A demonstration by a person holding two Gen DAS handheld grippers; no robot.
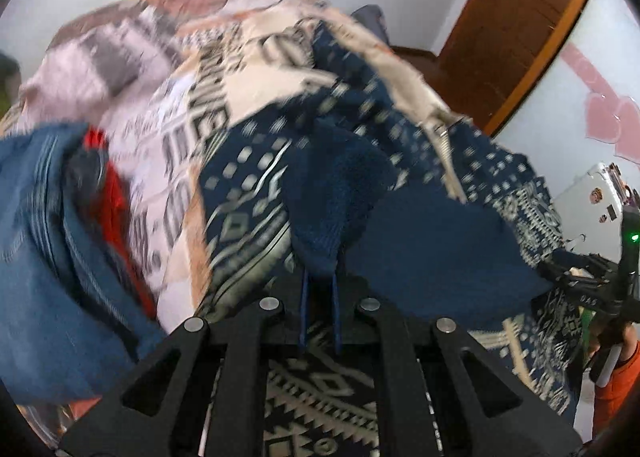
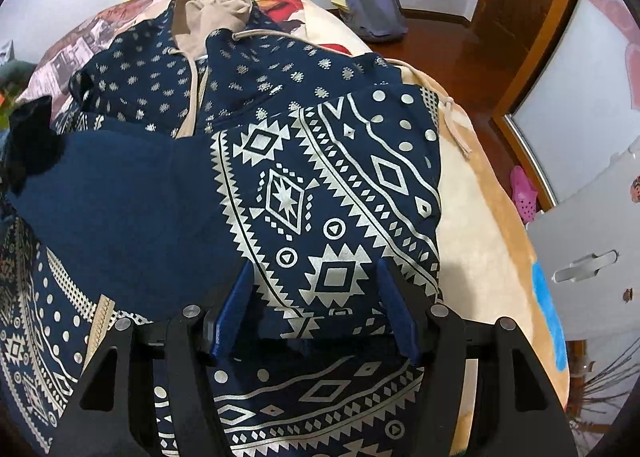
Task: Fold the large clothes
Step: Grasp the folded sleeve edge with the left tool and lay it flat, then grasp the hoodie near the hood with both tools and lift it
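Observation:
A navy hoodie with a cream geometric print (image 2: 320,193) lies on a bed, its beige-lined hood (image 2: 212,13) at the far end. My right gripper (image 2: 316,297) is open, its blue fingers (image 2: 236,305) standing either side of a folded patterned panel near the hem. My left gripper (image 1: 319,281) is shut on a plain navy fold of the hoodie (image 1: 332,193) and holds it raised; the view is blurred. The right gripper also shows in the left wrist view (image 1: 576,277) at the far right, on the hoodie's edge.
The bed has a printed quilt (image 1: 168,105) and a tan blanket (image 2: 480,217). Blue denim and a red garment (image 1: 48,217) lie at the left. A dark cap (image 2: 376,5) sits on a wooden ledge. White storage drawers (image 2: 592,257) stand at the right.

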